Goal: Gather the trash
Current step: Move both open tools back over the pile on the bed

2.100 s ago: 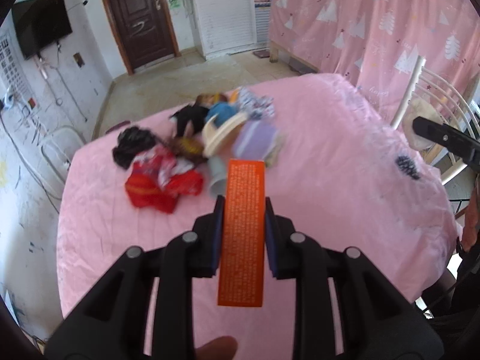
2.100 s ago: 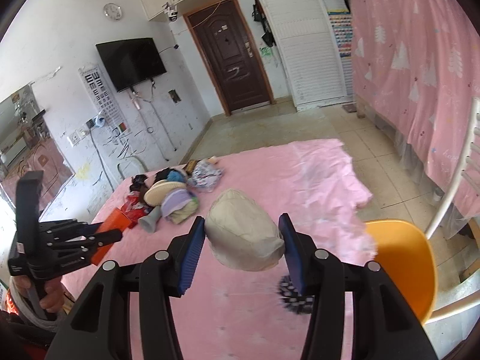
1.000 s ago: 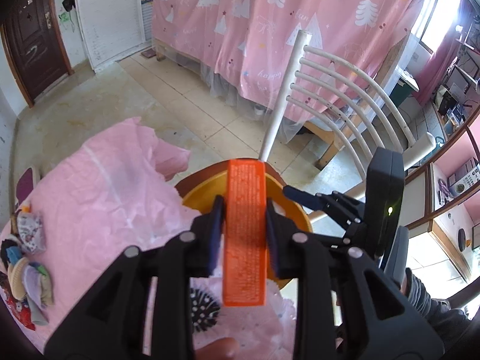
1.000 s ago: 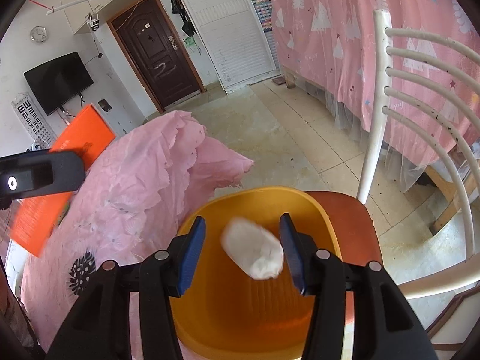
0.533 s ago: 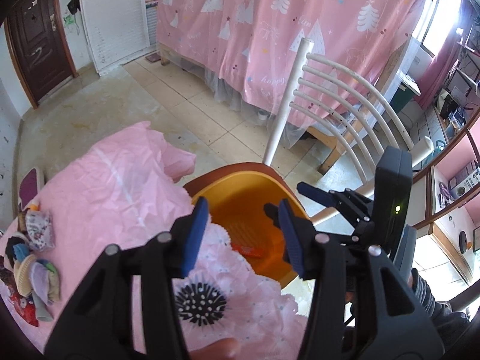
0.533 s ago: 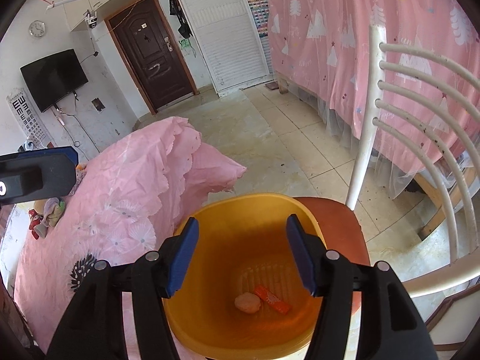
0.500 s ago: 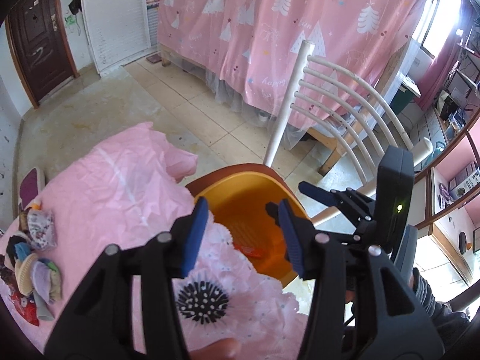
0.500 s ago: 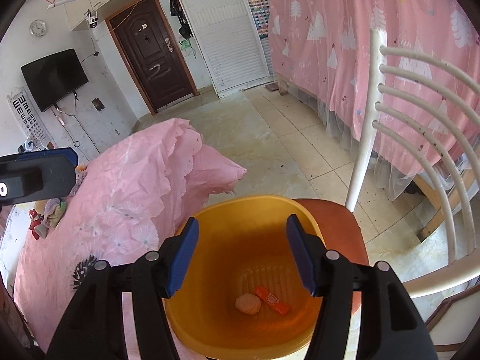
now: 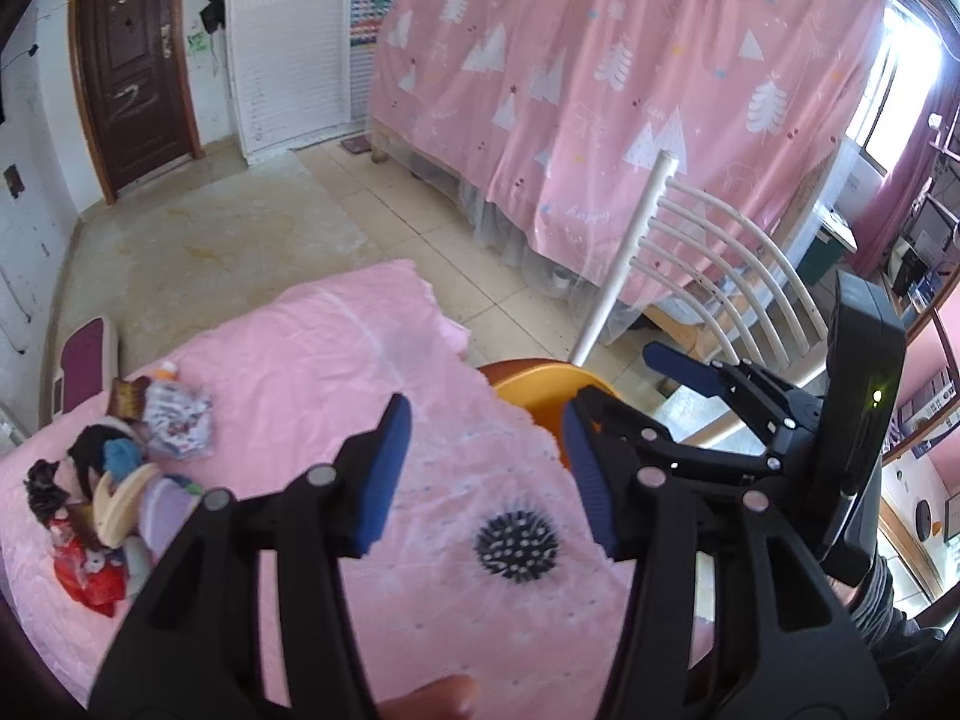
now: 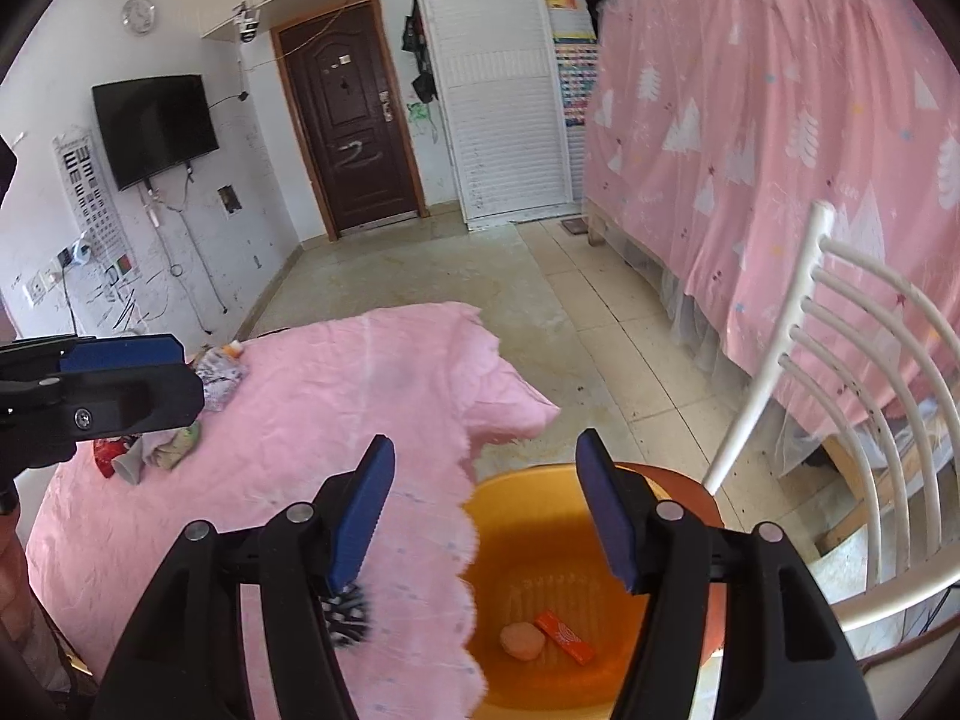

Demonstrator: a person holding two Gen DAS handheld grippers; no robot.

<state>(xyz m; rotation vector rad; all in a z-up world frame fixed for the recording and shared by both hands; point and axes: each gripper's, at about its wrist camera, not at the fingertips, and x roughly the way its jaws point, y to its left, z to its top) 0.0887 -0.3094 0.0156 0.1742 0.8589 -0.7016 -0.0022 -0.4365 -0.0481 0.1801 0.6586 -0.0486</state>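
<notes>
Two pieces binned, most trash left on the tabletop.
Left wrist view: the left gripper (image 9: 486, 474), jaws just widened and empty, is held over the pink tabletop (image 9: 312, 372); the trash pile (image 9: 120, 480) lies well left of the orange basin (image 9: 534, 384). Right wrist view: the right gripper (image 10: 486, 516), likewise spread and empty, is seen above that basin (image 10: 540, 498), in which an orange packet (image 10: 564, 636) and a pale lump (image 10: 522, 641) rest; the basin is set on a white chair (image 10: 852, 396), with tiled floor (image 10: 456, 264) and pink curtain (image 10: 780, 120) beyond.

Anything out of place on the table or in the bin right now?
One thing: a black spiky ball sits alone near the table's bin-side edge, apart from the trash pile. The orange bin holds only a box and a wad.
</notes>
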